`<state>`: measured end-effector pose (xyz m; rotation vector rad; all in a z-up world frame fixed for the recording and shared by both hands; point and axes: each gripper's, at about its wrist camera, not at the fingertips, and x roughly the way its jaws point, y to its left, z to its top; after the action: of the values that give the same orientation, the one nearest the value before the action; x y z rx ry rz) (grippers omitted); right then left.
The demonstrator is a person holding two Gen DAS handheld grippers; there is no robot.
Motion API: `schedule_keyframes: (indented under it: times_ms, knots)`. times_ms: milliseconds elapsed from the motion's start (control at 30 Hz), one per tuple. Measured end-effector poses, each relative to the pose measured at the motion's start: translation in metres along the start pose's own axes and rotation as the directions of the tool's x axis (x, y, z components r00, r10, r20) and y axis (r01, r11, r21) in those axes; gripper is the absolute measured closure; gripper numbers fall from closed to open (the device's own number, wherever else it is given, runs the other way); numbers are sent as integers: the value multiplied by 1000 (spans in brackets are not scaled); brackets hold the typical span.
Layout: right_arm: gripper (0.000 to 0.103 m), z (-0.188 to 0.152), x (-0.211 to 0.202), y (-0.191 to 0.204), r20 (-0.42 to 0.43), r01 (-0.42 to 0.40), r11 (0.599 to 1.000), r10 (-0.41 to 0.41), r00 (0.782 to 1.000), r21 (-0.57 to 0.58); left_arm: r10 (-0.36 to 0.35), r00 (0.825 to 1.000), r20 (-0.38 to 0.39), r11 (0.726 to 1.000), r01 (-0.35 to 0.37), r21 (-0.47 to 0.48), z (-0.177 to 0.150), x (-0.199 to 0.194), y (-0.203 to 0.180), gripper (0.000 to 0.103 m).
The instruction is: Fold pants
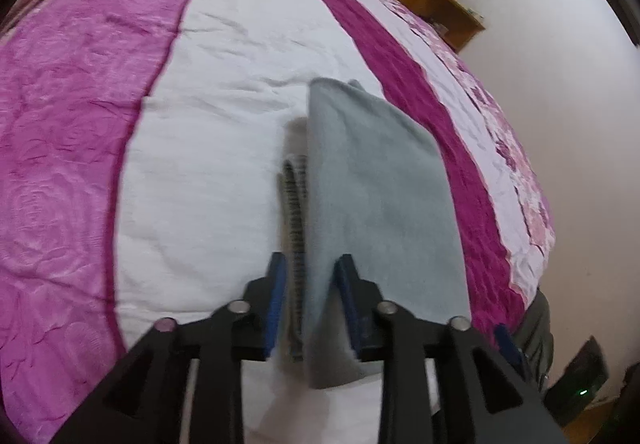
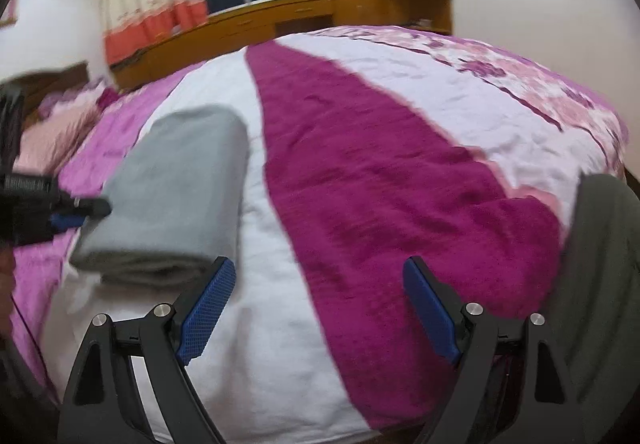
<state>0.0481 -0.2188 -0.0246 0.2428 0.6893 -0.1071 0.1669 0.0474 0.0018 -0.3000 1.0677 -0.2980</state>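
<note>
Folding looks all but done — pants (image 2: 168,196) lying as a compact grey bundle on the white band of the bedspread (image 2: 360,180), beside its dark magenta stripe. Left gripper (image 1: 310,276) astride the near edge of the bundle, blue pads (image 1: 278,284) a little apart with cloth and a ribbed waistband between them; no clear pinch visible, so read as letting go rather than holding. Right gripper (image 2: 318,308) spread wide and empty, above bare bedspread just right of the bundle, near edge of the pants just beside its left pad. Next, probably: draw the left gripper back off the edge without dragging the top layer — then perhaps press the fold flat.
</note>
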Motion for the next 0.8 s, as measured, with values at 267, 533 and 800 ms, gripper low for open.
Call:
schedule_keyframes:
  times_ms: [267, 533, 800]
  knots:
    - [54, 38, -7, 11, 80, -105, 993, 100, 992, 53, 113, 968, 224, 989, -132, 71, -6, -53, -31, 57]
    - [103, 49, 18, 51, -7, -235, 971, 235, 972, -52, 79, 976, 203, 974, -119, 194, -21, -22, -67, 101]
    - [103, 25, 54, 54, -153, -228, 966, 208, 966, -121, 141, 984, 107, 968, -160, 193, -37, 26, -50, 103]
